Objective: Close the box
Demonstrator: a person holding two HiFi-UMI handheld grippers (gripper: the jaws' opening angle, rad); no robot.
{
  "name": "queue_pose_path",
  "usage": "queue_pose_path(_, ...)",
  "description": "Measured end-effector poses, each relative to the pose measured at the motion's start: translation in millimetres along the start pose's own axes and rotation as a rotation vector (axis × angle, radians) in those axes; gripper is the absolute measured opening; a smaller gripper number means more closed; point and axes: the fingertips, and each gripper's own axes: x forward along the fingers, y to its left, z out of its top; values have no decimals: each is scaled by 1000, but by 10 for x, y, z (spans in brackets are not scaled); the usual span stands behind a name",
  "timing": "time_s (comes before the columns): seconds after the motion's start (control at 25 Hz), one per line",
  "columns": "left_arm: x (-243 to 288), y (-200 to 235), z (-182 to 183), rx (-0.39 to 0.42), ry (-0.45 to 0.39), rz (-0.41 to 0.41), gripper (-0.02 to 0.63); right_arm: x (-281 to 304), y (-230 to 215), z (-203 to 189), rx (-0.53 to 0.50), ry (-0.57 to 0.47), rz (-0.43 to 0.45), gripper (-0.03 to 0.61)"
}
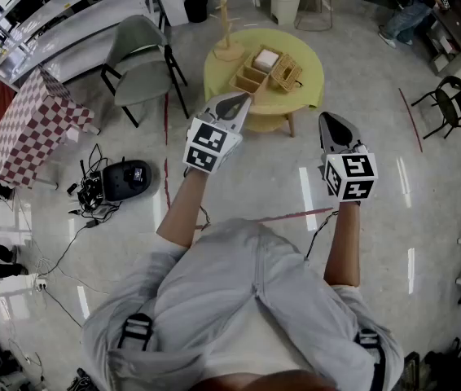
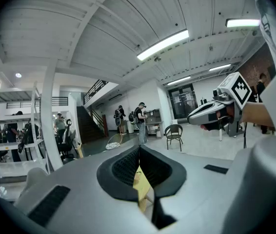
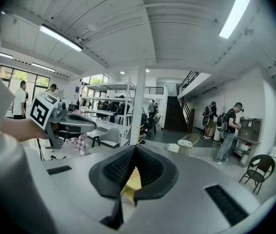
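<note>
Wicker box (image 1: 265, 68) waits on the table (image 1: 283, 100), well ahead. So I carry left gripper (image 1: 243, 100) and right gripper (image 1: 328, 120) raised, fingers (image 3: 113, 172) pressed together, holding nothing.

Bare floor (image 1: 271, 177) reaches the yellow table (image 1: 305, 94); a grey chair (image 1: 141, 63) flanks its left.

The round yellow tabletop (image 1: 300, 98) carries three things: a wooden stand (image 1: 228, 32) near its left edge, an open wooden box (image 1: 254, 70) in the middle, and a wicker basket (image 1: 287, 75) just beside the box, toward the right edge.
</note>
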Motion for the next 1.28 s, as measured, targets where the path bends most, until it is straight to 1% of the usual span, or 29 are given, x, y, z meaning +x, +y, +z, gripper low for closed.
queue_pose_path(0.16, 27, -69, 3, -8, 3, -2, 29, 2, -14, -50, 15, 8, 27, 23)
queue_pose_path(0.44, 111, -228, -69, -36, 32, 2, 29, -36, -193, -150, 102, -7, 40, 23)
queue_pose_path(0.68, 200, -407, -146, -46, 60, 32, 29, -119, -333, -259, 162, -20, 115, 23)
queue_pose_path(0.84, 271, -485, -187, -45, 75, 45, 29, -103, -458, -374, 164, -1, 130, 23)
queue_pose_path(0.96, 385, -462, -185, -39, 85, 41, 29, -45, -548, -418, 169, 7, 126, 23)
queue_pose_path(1.08, 569, -345, -196, -34, 89, 40, 29, 106, -676, -441, 144, 14, 101, 23)
queue_pose_path(1.28, 891, -144, -269, -47, 92, 31, 29, 390, -934, -515, 134, 33, 55, 23)
